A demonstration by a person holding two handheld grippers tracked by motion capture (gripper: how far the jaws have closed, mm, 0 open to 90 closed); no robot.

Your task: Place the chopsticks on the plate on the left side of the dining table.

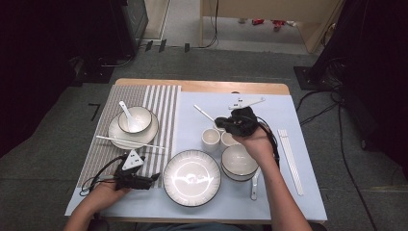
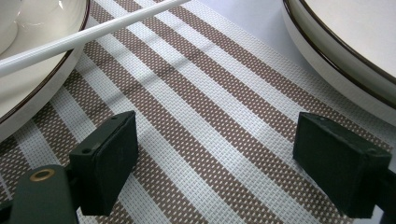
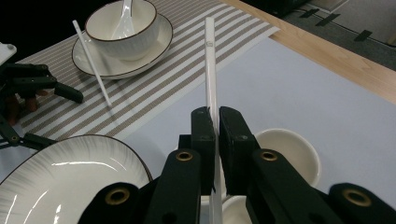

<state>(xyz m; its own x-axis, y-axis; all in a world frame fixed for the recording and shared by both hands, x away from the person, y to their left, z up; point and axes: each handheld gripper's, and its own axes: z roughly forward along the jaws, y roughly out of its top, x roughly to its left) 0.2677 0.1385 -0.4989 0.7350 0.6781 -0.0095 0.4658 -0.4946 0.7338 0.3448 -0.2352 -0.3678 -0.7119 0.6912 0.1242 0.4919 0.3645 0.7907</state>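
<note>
The large rimmed plate point(image 1: 192, 177) sits at the table's near edge. Above the two small cups point(image 1: 210, 138), the right gripper point(image 3: 214, 122) pinches a slim, straight white chopstick point(image 3: 210, 56), tip pointing away. The left gripper point(image 2: 215, 158) rests spread over the striped placemat point(image 2: 210, 107).

Black two-jaw left gripper point(image 1: 153, 178), brass screws, grey triangular plate, trailing black cable, bare forearms

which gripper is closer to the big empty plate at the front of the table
Left. The left gripper rests open on the striped mat beside the large plate. The right gripper, shut on a white chopstick, hangs farther back above the cups.
</note>
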